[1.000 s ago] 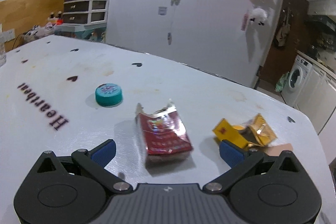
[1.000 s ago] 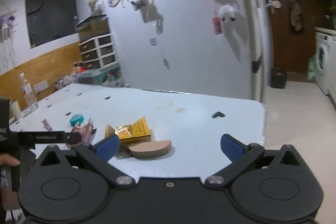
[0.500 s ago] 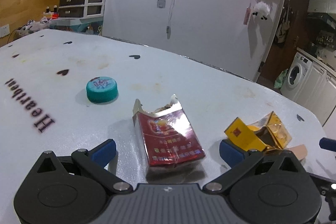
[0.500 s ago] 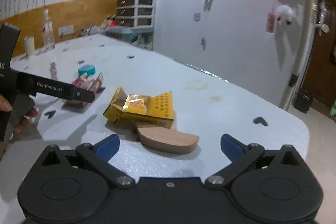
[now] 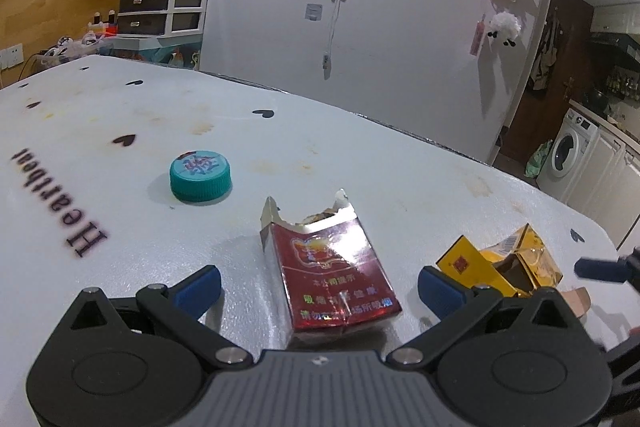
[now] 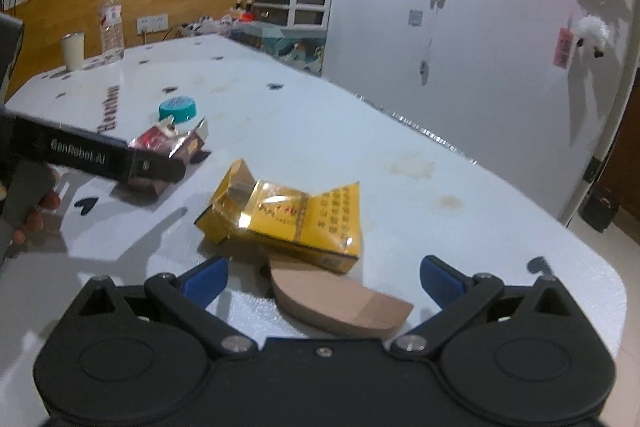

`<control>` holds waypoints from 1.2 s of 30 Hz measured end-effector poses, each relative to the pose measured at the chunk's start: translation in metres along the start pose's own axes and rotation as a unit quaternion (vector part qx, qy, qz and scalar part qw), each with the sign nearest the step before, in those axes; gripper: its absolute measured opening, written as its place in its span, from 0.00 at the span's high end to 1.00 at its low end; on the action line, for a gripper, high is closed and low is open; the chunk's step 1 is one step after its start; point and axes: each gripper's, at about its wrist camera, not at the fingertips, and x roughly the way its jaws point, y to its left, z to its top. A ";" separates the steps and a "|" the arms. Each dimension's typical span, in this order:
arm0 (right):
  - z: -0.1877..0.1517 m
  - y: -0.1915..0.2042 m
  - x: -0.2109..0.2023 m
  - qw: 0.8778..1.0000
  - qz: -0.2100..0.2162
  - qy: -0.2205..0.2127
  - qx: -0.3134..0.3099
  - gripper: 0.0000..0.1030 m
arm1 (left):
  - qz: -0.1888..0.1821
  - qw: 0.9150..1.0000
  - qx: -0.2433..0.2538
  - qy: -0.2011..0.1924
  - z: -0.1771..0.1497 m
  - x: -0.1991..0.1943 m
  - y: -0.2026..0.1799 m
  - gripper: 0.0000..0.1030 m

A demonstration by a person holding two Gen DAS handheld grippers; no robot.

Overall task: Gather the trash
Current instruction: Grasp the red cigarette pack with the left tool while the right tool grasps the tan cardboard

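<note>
Nothing collected yet. Left claw (image 5: 318, 283) gapes around the red pack (image 5: 334, 269) on the counter (image 5: 380, 167); right claw (image 6: 322, 277), also spread and empty, faces the yellow pack (image 6: 288, 219). Teal cap (image 5: 200, 175) remains.

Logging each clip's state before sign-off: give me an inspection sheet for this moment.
Surface: white table with black heart marks, "Heartbeat" lettering and brownish stains.
Job's things: torn red pack lying flat between the left gripper's fingers; crumpled yellow pack; tan flat piece partly under it; teal cap.
Clutter: bottle and cup at the far end.
Grippers: left gripper open around the red pack, not closed on it; right gripper open, facing the tan piece and yellow pack.
Cables: a cord hangs on the white wall.
Surroundings: drawer unit, washing machine, hanging ornaments.
</note>
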 end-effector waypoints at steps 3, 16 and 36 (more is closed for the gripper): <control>-0.001 -0.002 0.001 1.000 0.016 0.008 0.008 0.11 | -0.001 1.000 0.012 0.003 0.000 0.002 -0.004 0.01; -0.017 0.022 -0.035 0.994 0.105 0.033 -0.017 0.20 | 0.020 0.999 0.023 0.011 0.001 0.005 -0.007 0.00; -0.020 0.039 -0.053 0.993 -0.065 0.038 0.088 0.76 | 0.000 0.997 0.076 -0.004 -0.020 -0.031 -0.014 0.42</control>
